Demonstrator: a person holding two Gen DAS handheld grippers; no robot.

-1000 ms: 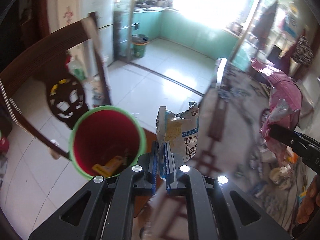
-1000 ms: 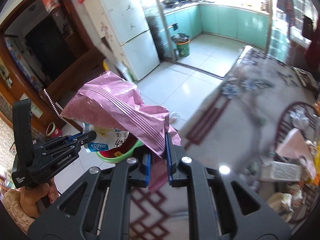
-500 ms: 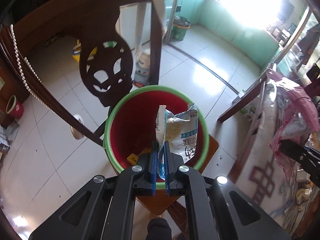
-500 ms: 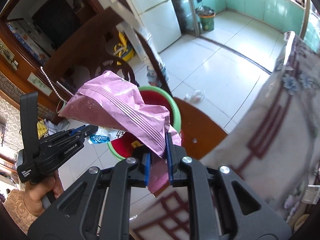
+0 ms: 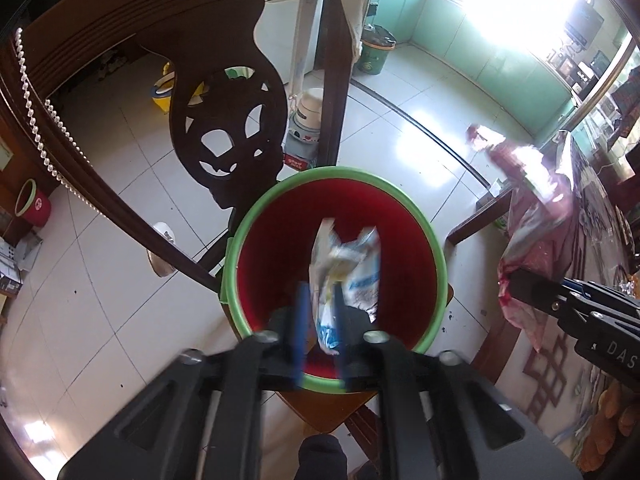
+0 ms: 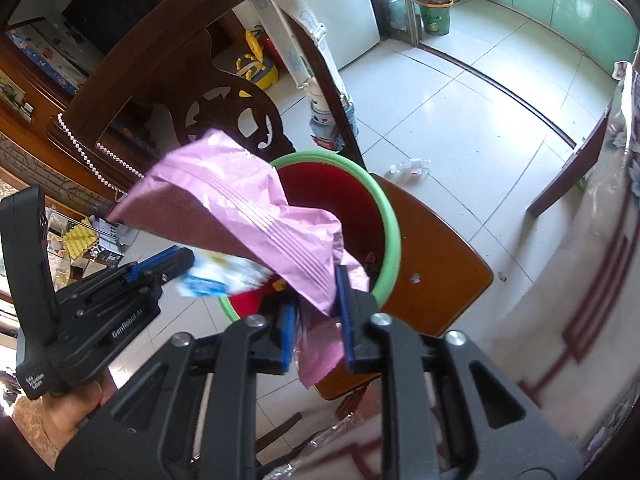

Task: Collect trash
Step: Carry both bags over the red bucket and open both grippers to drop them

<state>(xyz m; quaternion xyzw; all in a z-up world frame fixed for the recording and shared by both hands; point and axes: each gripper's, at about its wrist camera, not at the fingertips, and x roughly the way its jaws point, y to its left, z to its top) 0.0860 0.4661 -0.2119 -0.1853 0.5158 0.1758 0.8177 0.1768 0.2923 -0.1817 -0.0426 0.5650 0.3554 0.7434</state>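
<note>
A red bin with a green rim [image 5: 236, 280] [image 6: 394, 236] stands on a wooden chair seat [image 6: 440, 248]. My left gripper [image 5: 320, 340] hangs over the bin's mouth with its jaws parted; a crumpled white and blue wrapper [image 5: 352, 264] sits loose between the fingers, blurred. The wrapper also shows in the right wrist view [image 6: 224, 276]. My right gripper [image 6: 316, 332] is over the bin's near rim, its jaws apart, with a pink plastic bag [image 6: 240, 208] loose between them. The pink bag shows at the right of the left wrist view [image 5: 532, 216].
A dark carved chair back [image 5: 224, 128] rises just behind the bin. A table with a patterned cloth [image 6: 592, 280] is to the right. Tiled floor [image 5: 100, 320] lies around, with a small red bin [image 5: 34, 208] at far left and a green bin [image 6: 434, 16] far off.
Both grippers moved over the red bin. Both pairs of jaws, shut half a second ago, have parted, and the wrapper and pink bag hang loose.
</note>
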